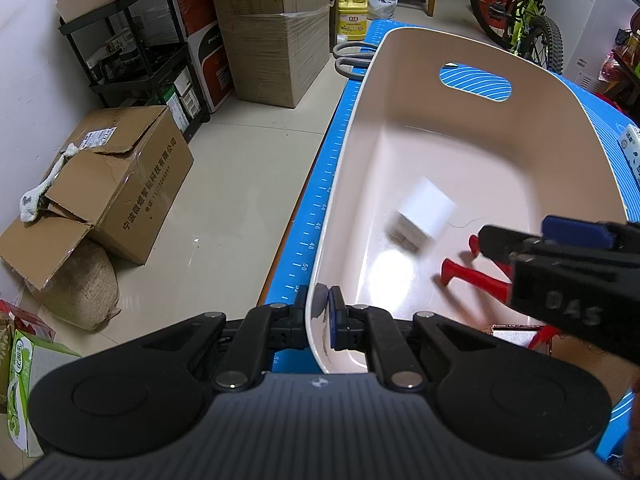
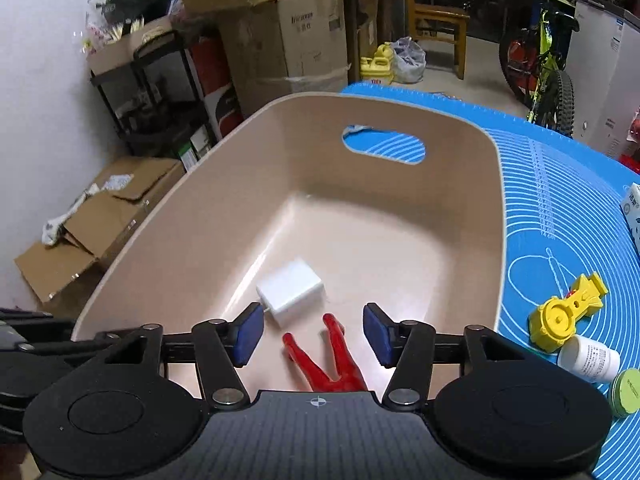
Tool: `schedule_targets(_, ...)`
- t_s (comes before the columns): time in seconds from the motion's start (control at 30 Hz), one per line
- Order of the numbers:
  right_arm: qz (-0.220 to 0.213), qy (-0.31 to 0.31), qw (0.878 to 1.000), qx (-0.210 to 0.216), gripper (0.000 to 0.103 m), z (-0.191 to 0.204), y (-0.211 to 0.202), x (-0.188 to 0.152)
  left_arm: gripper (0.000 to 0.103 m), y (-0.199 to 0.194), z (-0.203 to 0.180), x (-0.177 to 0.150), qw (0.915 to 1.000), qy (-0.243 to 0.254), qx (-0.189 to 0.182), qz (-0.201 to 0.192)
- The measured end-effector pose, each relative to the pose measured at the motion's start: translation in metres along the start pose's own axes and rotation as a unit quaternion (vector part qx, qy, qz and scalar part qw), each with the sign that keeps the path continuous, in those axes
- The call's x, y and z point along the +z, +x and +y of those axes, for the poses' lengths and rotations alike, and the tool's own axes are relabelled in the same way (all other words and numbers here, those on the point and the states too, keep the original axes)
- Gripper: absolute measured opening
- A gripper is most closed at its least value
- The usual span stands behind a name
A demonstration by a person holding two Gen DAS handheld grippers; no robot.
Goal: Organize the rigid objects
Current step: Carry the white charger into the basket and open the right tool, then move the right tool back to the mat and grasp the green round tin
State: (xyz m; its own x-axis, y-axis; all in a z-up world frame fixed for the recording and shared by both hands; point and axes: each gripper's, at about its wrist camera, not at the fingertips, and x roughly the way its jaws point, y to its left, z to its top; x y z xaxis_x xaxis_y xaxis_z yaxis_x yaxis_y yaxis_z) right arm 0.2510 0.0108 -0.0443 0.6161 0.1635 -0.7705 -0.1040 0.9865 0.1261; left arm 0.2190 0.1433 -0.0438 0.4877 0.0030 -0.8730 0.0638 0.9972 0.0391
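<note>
The tabletop (image 2: 560, 184) is covered by a blue mat printed with white arcs and a ruler scale along its left edge; on it stands a beige bin (image 2: 200, 216) with rounded corners and an oval handle slot in its far wall, filling most of both views; beyond the tabletop, on the floor, are stacked cardboard boxes (image 1: 276, 32), a black shelf cart (image 1: 136, 40) and a green bicycle (image 1: 524, 12).

The left tool (image 1: 320, 322) is clamped on the bin's near rim, one pad outside the wall and one blue pad inside, touching it; the right tool (image 2: 314, 338) hovers over the near end of the bin with its blue pads spread wide apart and nothing between them.

On the bin floor lies a white block (image 2: 290, 292), near the middle toward the near end, motion-blurred in the left view; just beside it, closer to the near wall, lie red pliers (image 2: 332, 356), handles pointing toward the far wall, directly below the right tool's gap.

On the mat to the right of the bin, well apart from it, sit a yellow toy (image 2: 564, 312), a white bottle (image 2: 588, 358) on its side touching the toy, and a green lid (image 2: 626, 392) at the bottle's end; a small carton (image 2: 632, 208) shows at the right edge; grey scissors (image 1: 350, 60) lie just behind the bin's far left corner.
</note>
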Motion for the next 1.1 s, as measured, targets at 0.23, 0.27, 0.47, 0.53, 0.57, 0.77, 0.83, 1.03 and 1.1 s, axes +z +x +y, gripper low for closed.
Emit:
schedule_targets(0.23, -0.035, 0.01, 0.999, 0.002, 0.075, -0.018, -0.033, 0.007, 0.011, 0.0, 0.0, 0.0, 1.0, 0.001, 0.001, 0.0)
schedule_targets(0.27, -0.038, 0.013, 0.999, 0.003, 0.076, -0.021, -0.036, 0.007, 0.011, 0.0, 0.0, 0.0, 1.0, 0.001, 0.001, 0.0)
schedule_targets(0.47, -0.056, 0.036, 0.998, -0.01, 0.08, -0.055, -0.064, 0.009, 0.011, 0.0, 0.0, 0.0, 1.0, 0.001, 0.0, 0.0)
schedule_targets(0.53, -0.056, 0.043, 0.997, -0.02, 0.081, -0.067, -0.071, 0.007, 0.011, 0.0, 0.0, 0.0, 1.0, 0.001, 0.0, 0.0)
schedule_targets(0.57, -0.056, 0.046, 0.997, -0.028, 0.081, -0.074, -0.074, 0.005, 0.011, 0.0, 0.0, 0.0, 1.0, 0.001, 0.0, 0.0)
schedule_targets(0.77, -0.046, 0.073, 0.994, -0.067, 0.082, -0.12, -0.084, -0.006, 0.011, 0.0, -0.001, 0.001, 1.0, 0.002, 0.002, 0.0)
schedule_targets(0.83, -0.044, 0.084, 0.993, -0.078, 0.082, -0.134, -0.085, -0.009, 0.011, 0.0, -0.001, 0.001, 1.0, 0.002, 0.002, 0.0)
schedule_targets(1.03, -0.026, 0.091, 0.989, -0.115, 0.084, -0.169, -0.08, -0.02, 0.012, 0.0, -0.001, 0.001, 1.0, 0.002, 0.002, 0.0)
schedule_targets(1.1, -0.012, 0.096, 0.987, -0.125, 0.084, -0.18, -0.075, -0.025, 0.012, 0.0, -0.001, 0.001, 1.0, 0.002, 0.002, 0.0)
